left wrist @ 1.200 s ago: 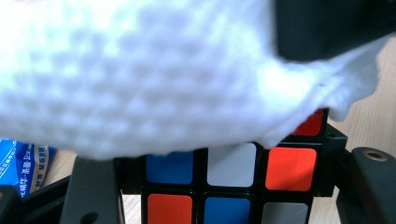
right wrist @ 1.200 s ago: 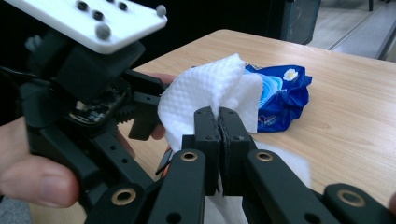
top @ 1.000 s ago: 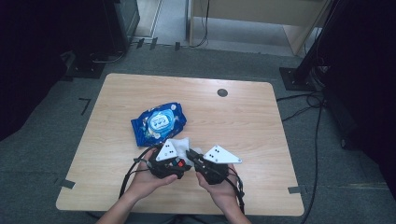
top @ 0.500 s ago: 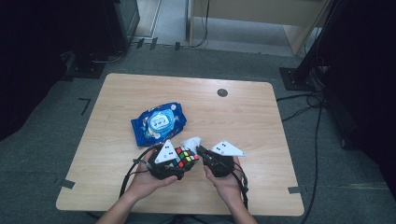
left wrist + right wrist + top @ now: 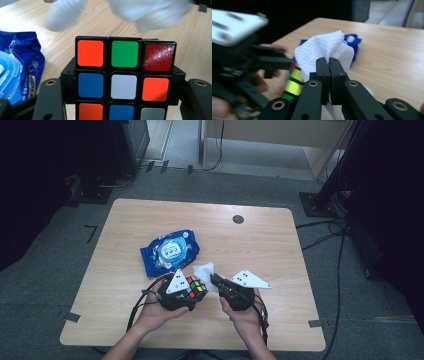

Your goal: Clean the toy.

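- The left gripper (image 5: 192, 292) sits at the lower middle of the high view, in the person's left hand (image 5: 155, 312), with its jaws clamped on a puzzle cube (image 5: 193, 288).
- In the left gripper view the puzzle cube (image 5: 123, 78) takes up the centre and bottom of the frame, pressed between the two black jaws at its left and right sides; its facing side shows orange, green and dark red squares across the top row, and blue, white and orange across the middle row.
- The right gripper (image 5: 215, 280) lies just right of the cube in the high view, held by the right hand (image 5: 245, 317); its jaws are pinched together on a white wipe (image 5: 205, 271).
- In the right gripper view the white wipe (image 5: 322, 52) stands up crumpled from between the closed jaw tips at the centre of the frame, and the cube's yellow and green edge (image 5: 293, 83) shows just left of it.
- In the left gripper view the wipe (image 5: 147, 11) is a blurred white mass along the top edge, above the cube.
- A blue wipes packet (image 5: 169, 251) lies on the wooden table (image 5: 260, 245) up and to the left of the cube, near it but apart from both grippers.
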Demonstrator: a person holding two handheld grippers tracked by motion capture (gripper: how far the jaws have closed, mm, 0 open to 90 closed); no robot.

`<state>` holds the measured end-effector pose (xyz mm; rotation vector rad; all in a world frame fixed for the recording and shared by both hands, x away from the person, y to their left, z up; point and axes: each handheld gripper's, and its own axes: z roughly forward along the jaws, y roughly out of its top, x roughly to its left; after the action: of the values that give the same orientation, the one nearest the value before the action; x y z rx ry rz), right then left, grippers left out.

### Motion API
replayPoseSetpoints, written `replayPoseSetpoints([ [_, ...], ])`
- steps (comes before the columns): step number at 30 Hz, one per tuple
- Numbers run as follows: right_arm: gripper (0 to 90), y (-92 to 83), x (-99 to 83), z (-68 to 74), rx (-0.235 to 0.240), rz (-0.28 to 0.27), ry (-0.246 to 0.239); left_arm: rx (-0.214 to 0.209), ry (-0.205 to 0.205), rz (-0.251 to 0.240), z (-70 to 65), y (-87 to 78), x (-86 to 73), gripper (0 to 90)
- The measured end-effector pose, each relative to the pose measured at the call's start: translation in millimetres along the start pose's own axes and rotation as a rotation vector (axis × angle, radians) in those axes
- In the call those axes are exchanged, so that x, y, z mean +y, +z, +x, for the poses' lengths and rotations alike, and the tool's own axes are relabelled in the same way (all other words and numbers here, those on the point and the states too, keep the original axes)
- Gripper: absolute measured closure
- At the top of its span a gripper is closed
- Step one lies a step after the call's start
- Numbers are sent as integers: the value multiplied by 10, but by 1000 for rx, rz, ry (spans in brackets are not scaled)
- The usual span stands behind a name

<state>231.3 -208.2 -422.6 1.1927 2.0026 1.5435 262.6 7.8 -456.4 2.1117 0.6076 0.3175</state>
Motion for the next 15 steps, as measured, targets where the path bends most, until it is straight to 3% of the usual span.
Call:
replayPoseSetpoints([
  [1,886,-18,34,100,30,-8,-14,2,7,6,-11,8,0,336],
  [5,886,10,28,215,64,3,-34,2,8,8,-30,19,2,336],
  [15,886,122,-83,161,50,36,-14,-7,8,-6,-44,-6,20,336],
])
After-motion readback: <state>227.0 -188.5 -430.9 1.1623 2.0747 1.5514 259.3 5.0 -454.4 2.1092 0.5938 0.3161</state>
